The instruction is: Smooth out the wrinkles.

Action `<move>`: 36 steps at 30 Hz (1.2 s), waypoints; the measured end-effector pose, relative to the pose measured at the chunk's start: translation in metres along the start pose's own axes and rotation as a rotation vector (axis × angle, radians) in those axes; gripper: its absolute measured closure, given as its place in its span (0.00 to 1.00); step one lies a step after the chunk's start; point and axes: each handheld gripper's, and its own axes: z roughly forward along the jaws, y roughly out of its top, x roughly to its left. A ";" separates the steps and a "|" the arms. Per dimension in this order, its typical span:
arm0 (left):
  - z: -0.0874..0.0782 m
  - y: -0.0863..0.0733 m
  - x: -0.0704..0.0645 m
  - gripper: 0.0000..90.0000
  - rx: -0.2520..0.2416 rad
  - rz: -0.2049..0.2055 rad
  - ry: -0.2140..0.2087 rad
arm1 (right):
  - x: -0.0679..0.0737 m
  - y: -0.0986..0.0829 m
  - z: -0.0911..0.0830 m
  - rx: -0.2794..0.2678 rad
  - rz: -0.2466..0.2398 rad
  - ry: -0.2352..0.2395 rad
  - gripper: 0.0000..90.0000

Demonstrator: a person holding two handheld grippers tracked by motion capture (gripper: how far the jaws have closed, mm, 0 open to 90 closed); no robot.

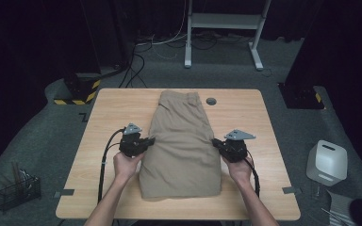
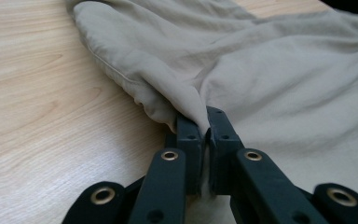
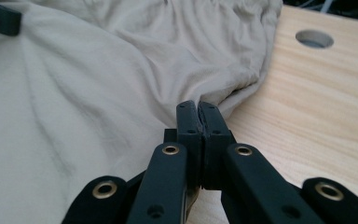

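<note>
Two grippers, one in each of my hands, sit at opposite side edges of a pair of khaki shorts (image 1: 181, 141) spread on the wooden table (image 1: 99, 122). My left gripper (image 1: 148, 141) has its jaws pressed together on a raised fold of the shorts' left edge; in the left gripper view the cloth climbs from the table into the pinch between the jaw tips (image 2: 204, 126). My right gripper (image 1: 215, 142) is clamped the same way on the right edge, where a ridge of fabric runs up into the closed tips (image 3: 199, 112) (the jaws meet with hardly a gap).

The shorts lie between my two grippers with their long axis running straight away from me: the gathered waistband at the far end, well beyond both grippers, and the leg hems at the near end, closer to me than the gripper tips. Both pinches fall roughly midway along that length. The garment seems to be folded in half lengthwise, though the high view is too coarse for me to be sure.

Beyond my right gripper, past the waistband corner, a round cable hole (image 3: 314, 38) is cut in the tabletop. On the floor, off to the left of my left gripper and below the table edge, stands a black wire basket (image 1: 16, 190) with a few thin sticks or tools in it; I cannot tell what they are. On the floor out to the right of my right gripper sits a white box-shaped container (image 1: 327, 162) with a slot in its top, contents hidden.
</note>
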 end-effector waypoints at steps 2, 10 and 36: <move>-0.001 0.001 -0.001 0.95 -0.003 0.003 0.003 | 0.001 0.003 -0.003 -0.012 -0.014 0.002 0.99; -0.011 0.012 -0.002 0.95 -0.025 0.010 0.001 | 0.004 0.011 -0.011 -0.039 -0.054 -0.003 0.98; -0.024 0.073 0.006 0.95 -0.094 0.029 0.021 | -0.005 0.061 -0.023 -0.115 -0.099 -0.052 0.98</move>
